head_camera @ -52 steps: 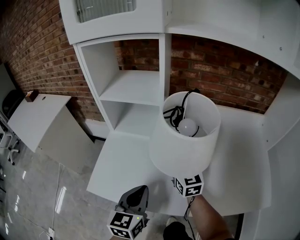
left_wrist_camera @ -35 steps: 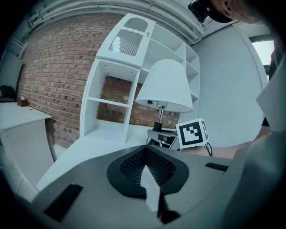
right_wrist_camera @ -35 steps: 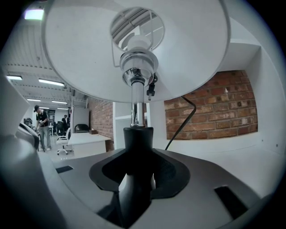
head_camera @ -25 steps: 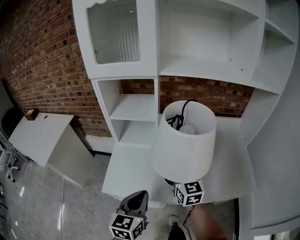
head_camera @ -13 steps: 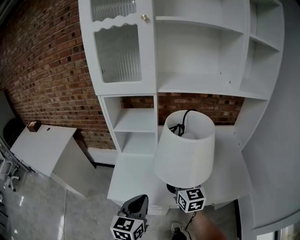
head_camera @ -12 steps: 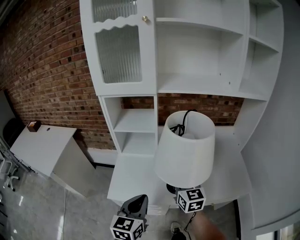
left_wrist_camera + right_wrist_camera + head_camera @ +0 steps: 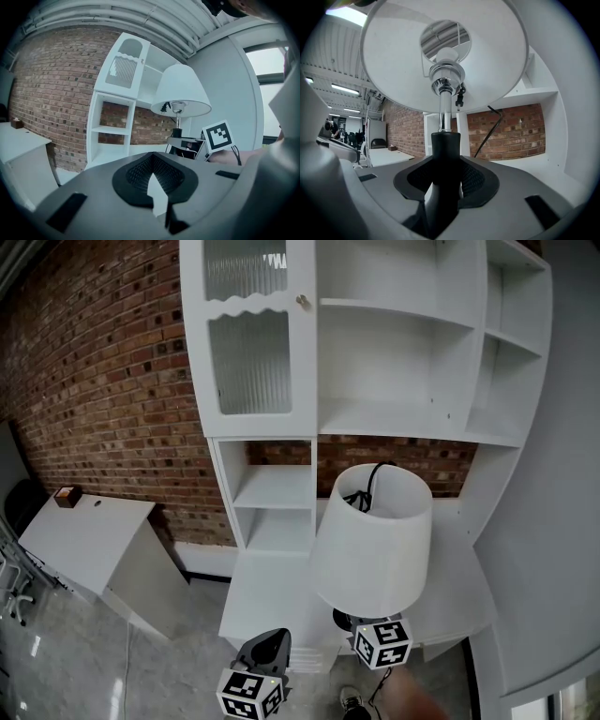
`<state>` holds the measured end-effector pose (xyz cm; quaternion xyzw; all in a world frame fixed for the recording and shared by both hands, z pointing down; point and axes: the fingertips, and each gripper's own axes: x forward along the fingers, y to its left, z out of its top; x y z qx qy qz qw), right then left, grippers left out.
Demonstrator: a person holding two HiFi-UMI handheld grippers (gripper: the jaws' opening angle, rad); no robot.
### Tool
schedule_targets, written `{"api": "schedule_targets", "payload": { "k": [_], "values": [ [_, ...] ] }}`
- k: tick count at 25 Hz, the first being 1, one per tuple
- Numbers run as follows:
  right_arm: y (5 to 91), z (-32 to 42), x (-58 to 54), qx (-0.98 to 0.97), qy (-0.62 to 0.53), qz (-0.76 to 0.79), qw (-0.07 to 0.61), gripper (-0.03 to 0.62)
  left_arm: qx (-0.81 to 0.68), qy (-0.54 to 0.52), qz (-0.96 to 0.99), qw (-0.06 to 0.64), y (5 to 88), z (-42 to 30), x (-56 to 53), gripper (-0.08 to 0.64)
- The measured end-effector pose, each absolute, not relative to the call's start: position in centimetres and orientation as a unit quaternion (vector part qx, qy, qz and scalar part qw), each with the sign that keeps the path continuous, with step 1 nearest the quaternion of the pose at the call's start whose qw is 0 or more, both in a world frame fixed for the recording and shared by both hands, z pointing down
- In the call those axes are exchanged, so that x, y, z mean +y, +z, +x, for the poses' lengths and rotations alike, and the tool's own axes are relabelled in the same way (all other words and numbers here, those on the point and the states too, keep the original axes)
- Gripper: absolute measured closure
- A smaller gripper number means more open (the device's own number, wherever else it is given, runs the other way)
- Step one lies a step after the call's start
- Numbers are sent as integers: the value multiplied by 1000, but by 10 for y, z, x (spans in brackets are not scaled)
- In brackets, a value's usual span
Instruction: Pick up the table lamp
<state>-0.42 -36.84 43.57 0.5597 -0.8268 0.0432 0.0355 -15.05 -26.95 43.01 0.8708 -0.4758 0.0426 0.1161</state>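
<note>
The table lamp has a white drum shade (image 7: 375, 535), a chrome stem and a black base. My right gripper (image 7: 351, 621) is shut on the lamp's black lower stem (image 7: 445, 154), and the lamp stands upright in it above the white desk top (image 7: 459, 592). From below, the right gripper view shows the underside of the shade (image 7: 393, 61) and the bulb socket. My left gripper (image 7: 271, 645) hangs lower left of the lamp, apart from it, shut and holding nothing. In the left gripper view the lamp (image 7: 180, 91) and the right gripper's marker cube (image 7: 218, 136) show to the right.
A tall white shelf unit (image 7: 394, 418) with a ribbed glass door (image 7: 248, 362) stands against the brick wall (image 7: 103, 362) behind the lamp. The lamp's black cord (image 7: 368, 482) hangs over the shade's rim. A low white table (image 7: 80, 531) is at the left.
Both grippers have risen, and the lamp has gone up with the right one. The head view has tilted up, showing more of the upper shelves.
</note>
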Motion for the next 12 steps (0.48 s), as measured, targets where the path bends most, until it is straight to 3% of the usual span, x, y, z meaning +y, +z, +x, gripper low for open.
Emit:
{"api": "schedule_targets", "payload": {
  "k": [12],
  "values": [
    [410,-21,-279,-817,43,574,24,432,-466,38,879,89,428,-180,-198,561]
  ]
}}
